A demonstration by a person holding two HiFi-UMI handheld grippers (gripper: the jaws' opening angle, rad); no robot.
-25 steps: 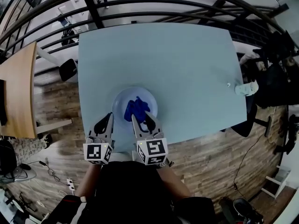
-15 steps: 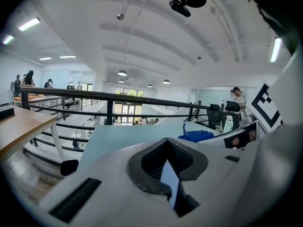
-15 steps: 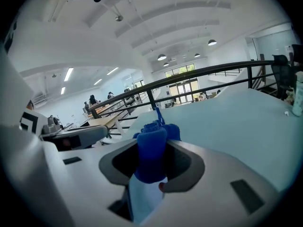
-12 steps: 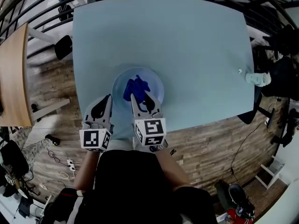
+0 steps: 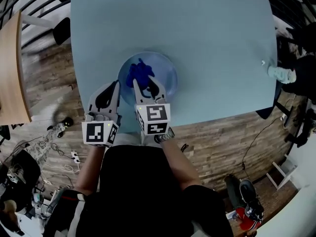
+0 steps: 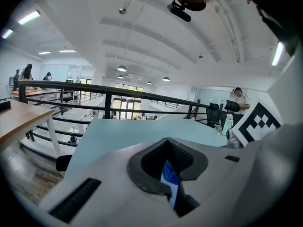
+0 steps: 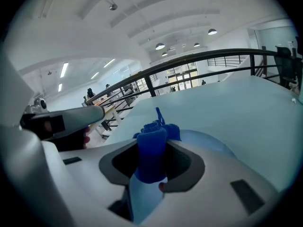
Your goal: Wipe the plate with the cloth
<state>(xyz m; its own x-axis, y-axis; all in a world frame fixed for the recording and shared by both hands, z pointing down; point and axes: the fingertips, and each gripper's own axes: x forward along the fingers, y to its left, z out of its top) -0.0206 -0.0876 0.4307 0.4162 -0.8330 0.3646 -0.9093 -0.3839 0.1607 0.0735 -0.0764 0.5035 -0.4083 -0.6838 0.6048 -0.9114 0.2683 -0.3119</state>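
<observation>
- Left gripper [image 5: 109, 95]: my jaws are closed down to a narrow slit. A thin pale-blue strip sits between them, which I read as the near-left rim of the plate [image 5: 165, 78]. Judged function: steadying the plate.
- Plate: it lies flat on the table [image 5: 207, 28]. Its bowl extends ahead of my left jaws and to their right, directly under my right jaws. No dirt or wet streak shows on its bare surface, so the area already cleaned cannot be read.
- Cloth [image 7: 150, 150]: a blue bunched wad, gripped between my right jaws. Its free end projects ahead of the tips and rests on the left half of the plate.
- Right gripper [image 5: 147, 89]: my jaws are clamped on the cloth. The tips sit over the near side of the plate, just beside the left gripper.
- Progress, as a judgement: pickup is complete, the plate is secured and the cloth is in contact, so the wipe is under way.
- Remaining, as a judgement: carry the cloth across the surface ahead of my right jaws and to their right, then let go of cloth and plate.
</observation>
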